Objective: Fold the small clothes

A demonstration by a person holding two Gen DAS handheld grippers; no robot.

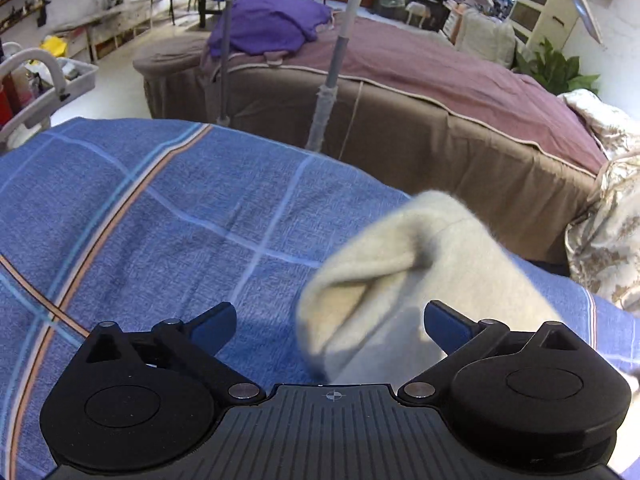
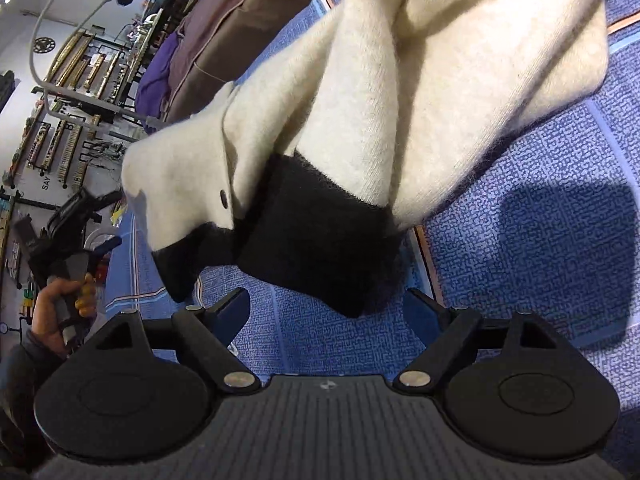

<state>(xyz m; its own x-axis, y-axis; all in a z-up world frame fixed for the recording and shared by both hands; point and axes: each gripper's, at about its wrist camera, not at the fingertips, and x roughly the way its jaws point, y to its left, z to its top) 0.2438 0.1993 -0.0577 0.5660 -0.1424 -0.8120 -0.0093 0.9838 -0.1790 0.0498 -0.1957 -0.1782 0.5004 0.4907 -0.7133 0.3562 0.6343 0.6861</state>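
We hover both hand-held grippers [image 1: 328, 326] [image 2: 326, 314] released over fluffy cream black-cuffed knit cardigan [image 2: 400, 92]; next, grasp cuffs, fold.

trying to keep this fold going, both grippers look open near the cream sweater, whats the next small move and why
Probably ease the right gripper forward and close on the sweater's black cuff. Its jaws stand open with the cuff just ahead, hanging above the blue plaid cloth, ungripped.

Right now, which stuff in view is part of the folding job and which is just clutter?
Job:
cream sweater with black cuffs
blue plaid sheet under it
left tongs, open
right tongs, open

Lying about:
purple blanket
brown bed
grey tray cart
plant
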